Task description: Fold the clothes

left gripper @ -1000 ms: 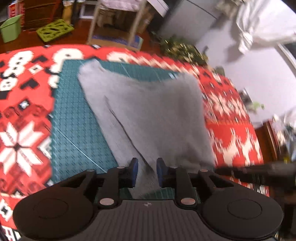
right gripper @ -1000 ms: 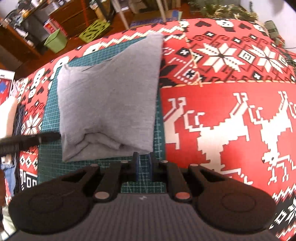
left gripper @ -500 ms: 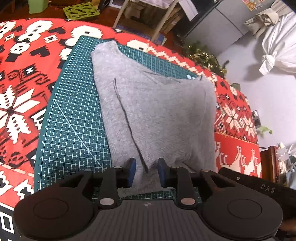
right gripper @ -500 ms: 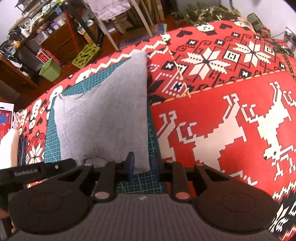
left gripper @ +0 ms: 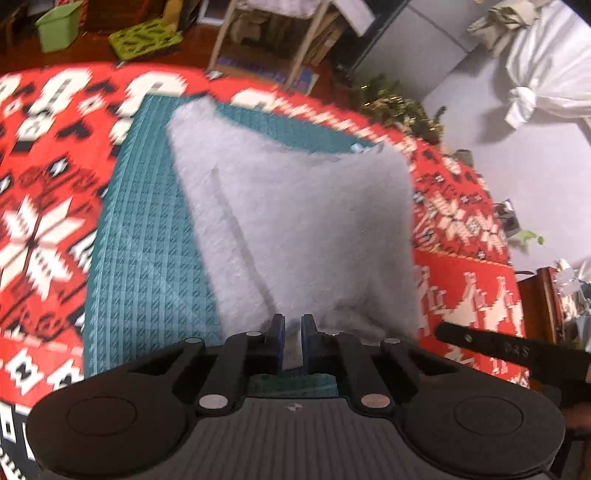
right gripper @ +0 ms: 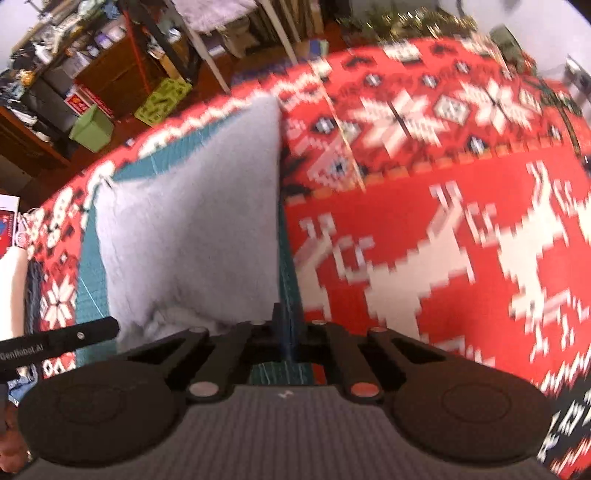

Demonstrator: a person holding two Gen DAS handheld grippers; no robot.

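A grey garment lies folded on a green cutting mat, and its near edge rises toward me. My left gripper is shut on that near edge, with grey cloth showing between the blue pads. In the right wrist view the garment runs up to my right gripper, whose jaws stand close together at the garment's near right corner; motion blur hides the exact pinch. Each gripper shows at the edge of the other's view, the right gripper and the left gripper.
A red patterned tablecloth covers the table around the mat. Beyond the far edge the floor holds a green bin, a green crate and shelving. A wooden cabinet stands at the right.
Both grippers were open half a second ago and have shut at the garment's near edge. The near edge now stands higher, and both views blur with motion.
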